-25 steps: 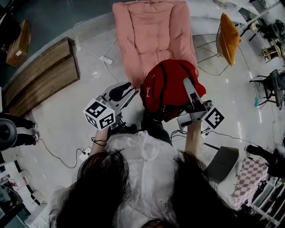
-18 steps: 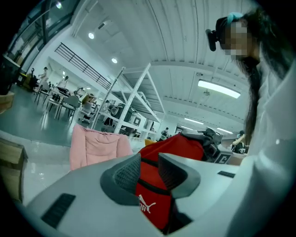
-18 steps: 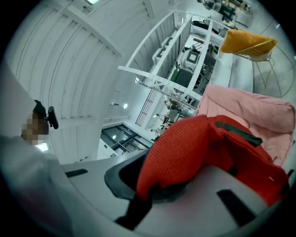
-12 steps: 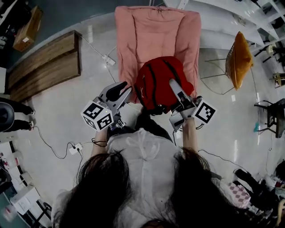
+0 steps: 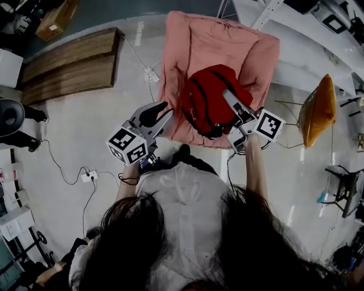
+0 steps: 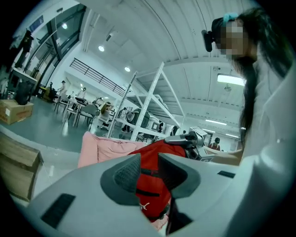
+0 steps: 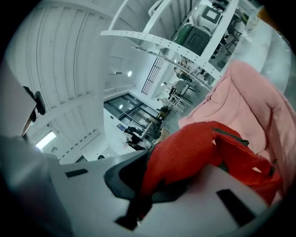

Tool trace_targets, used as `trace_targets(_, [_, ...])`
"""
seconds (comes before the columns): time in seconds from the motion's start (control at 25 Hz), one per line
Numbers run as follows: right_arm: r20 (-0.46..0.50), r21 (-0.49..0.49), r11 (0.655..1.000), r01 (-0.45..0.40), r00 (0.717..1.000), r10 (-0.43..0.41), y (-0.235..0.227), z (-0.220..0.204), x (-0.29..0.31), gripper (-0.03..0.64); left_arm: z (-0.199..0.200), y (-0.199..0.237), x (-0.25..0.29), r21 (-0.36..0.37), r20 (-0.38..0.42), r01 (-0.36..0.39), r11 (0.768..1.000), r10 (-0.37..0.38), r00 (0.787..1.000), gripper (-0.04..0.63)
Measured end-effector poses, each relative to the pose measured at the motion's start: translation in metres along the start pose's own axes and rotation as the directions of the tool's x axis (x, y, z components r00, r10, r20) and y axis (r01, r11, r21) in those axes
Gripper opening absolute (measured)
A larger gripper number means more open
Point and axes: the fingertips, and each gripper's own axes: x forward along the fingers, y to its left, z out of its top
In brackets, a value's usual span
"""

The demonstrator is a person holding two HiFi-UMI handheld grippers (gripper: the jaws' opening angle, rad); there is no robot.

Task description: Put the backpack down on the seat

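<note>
A red backpack (image 5: 206, 101) with black straps hangs over the front half of a pink cushioned seat (image 5: 193, 45). My right gripper (image 5: 228, 98) is shut on the red fabric at the bag's top; in the right gripper view that fabric (image 7: 194, 148) bunches between the jaws of the gripper (image 7: 159, 178), with the seat (image 7: 249, 97) behind. Whether the bag rests on the cushion I cannot tell. My left gripper (image 5: 162, 113) hovers left of the bag, open and empty. Through the gap between its jaws (image 6: 149, 169) I see the backpack (image 6: 152, 194) and the seat (image 6: 99, 146).
A wooden bench (image 5: 68, 59) lies on the floor at the left. A yellow chair (image 5: 317, 111) stands to the right, white shelving (image 5: 296, 34) behind it. A power strip with cables (image 5: 88, 177) lies on the floor at my left, and a cardboard box (image 5: 54, 17) at the far left.
The backpack has moved forward from the seat's front edge to over its cushion, still in my right gripper. The left gripper came along beside it, still open.
</note>
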Motion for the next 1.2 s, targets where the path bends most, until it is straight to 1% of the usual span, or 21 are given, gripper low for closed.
trace_targets(0.2, [-0.094,-0.006,0.999,-0.047,0.995,0.047,-0.022,0.021,0.035,0.035,0.006,0.016,0.012,-0.007,0.01,-0.054,0.999,0.054,0.999,0.124])
trace_targets(0.28, [-0.137,-0.013,0.999,-0.047,0.99,0.045,-0.035,0.024,0.049,0.035,0.009,0.021,0.017,-0.015,0.016,-0.065,0.998,0.066,0.998,0.124])
trace_targets(0.48, [-0.227,-0.039,0.996,0.076,0.97,-0.083,-0.098,0.032,0.072,0.035,0.009,0.028,0.032,-0.037,0.005,-0.068,0.997,0.068,0.998,0.124])
trace_targets(0.68, [-0.262,-0.069,0.984,0.166,0.948,-0.179,-0.166,0.055,0.088,0.035,0.003,0.03,0.04,-0.044,-0.032,-0.079,0.996,0.078,0.996,0.124])
trace_targets(0.8, [-0.251,-0.103,0.958,0.268,0.925,-0.286,-0.215,0.075,0.088,0.035,-0.001,0.029,0.038,-0.044,-0.052,-0.092,0.995,0.09,0.995,0.124])
trace_targets(0.92, [-0.233,-0.127,0.919,0.374,0.889,-0.394,-0.262,0.09,0.084,0.035,-0.007,0.029,0.032,-0.048,-0.074,-0.102,0.994,0.098,0.992,0.124])
trace_targets(1.08, [-0.229,-0.118,0.869,0.481,0.838,-0.495,-0.313,0.088,0.077,0.035,-0.015,0.032,0.027,-0.055,-0.101,-0.102,0.993,0.096,0.99,0.124])
trace_targets(1.2, [-0.232,-0.131,0.833,0.537,0.8,-0.553,-0.337,0.077,0.075,0.035,-0.017,0.033,0.032,-0.054,-0.112,-0.087,0.995,0.08,0.99,0.124])
